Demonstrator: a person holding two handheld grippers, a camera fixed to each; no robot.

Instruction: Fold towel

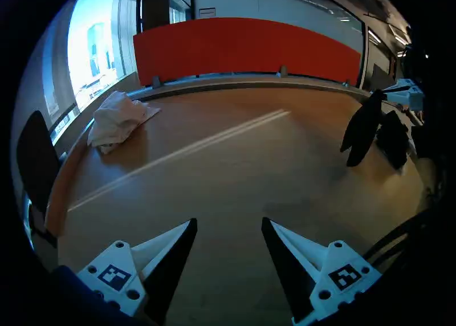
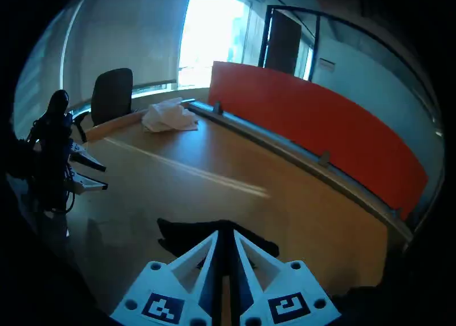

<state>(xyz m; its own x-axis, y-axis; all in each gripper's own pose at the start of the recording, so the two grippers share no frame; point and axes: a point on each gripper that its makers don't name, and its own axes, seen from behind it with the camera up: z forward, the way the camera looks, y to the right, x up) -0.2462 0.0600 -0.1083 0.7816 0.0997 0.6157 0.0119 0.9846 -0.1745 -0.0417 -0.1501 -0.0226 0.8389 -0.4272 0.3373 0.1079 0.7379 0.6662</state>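
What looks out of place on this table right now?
The white towel lies crumpled in a loose heap at the far corner of the wooden table, not spread flat for folding. Neither tool touches it: the left tool is open and the right tool is shut, both well short of it.

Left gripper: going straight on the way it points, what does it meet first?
Probably bare tabletop, with the red divider beyond; depth is unclear. The towel lies left of that line.
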